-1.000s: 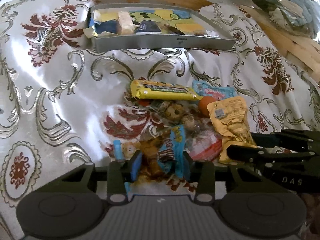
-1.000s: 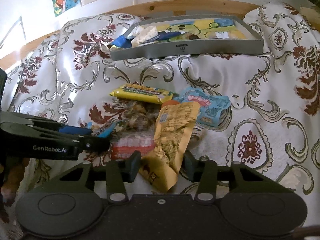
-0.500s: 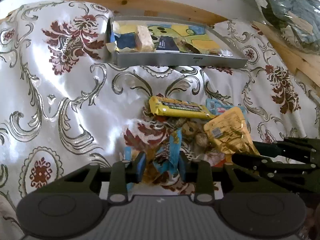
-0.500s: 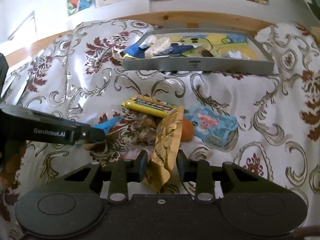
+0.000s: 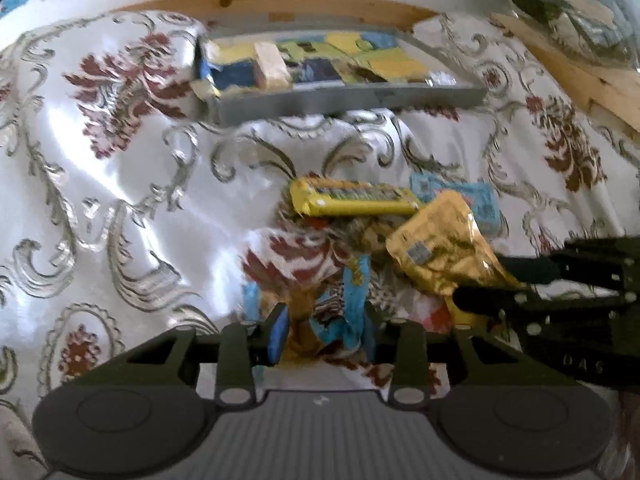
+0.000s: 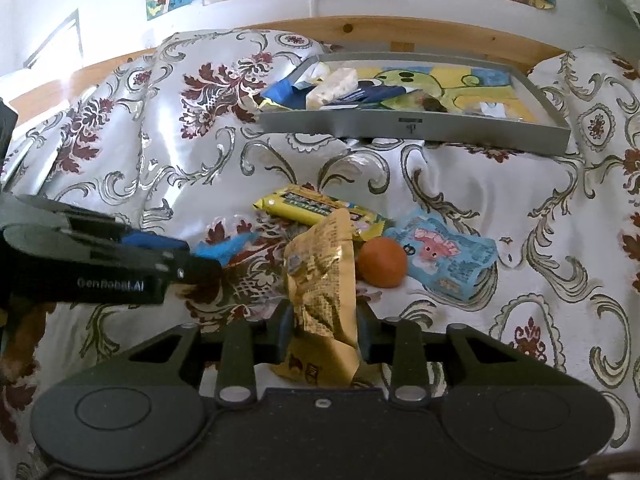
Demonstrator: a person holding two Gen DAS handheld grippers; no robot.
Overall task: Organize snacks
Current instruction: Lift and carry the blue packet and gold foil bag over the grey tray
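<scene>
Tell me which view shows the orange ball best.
The right wrist view. There the orange ball lies in the open on the cloth, between the gold packet and the blue packet. In the left wrist view the gold packet hides it.

Both grippers sit low and side by side, left gripper (image 5: 324, 330) pinched on a blue packet (image 5: 340, 308), right gripper (image 6: 322, 330) clamping a gold pouch (image 6: 322, 280).
</scene>
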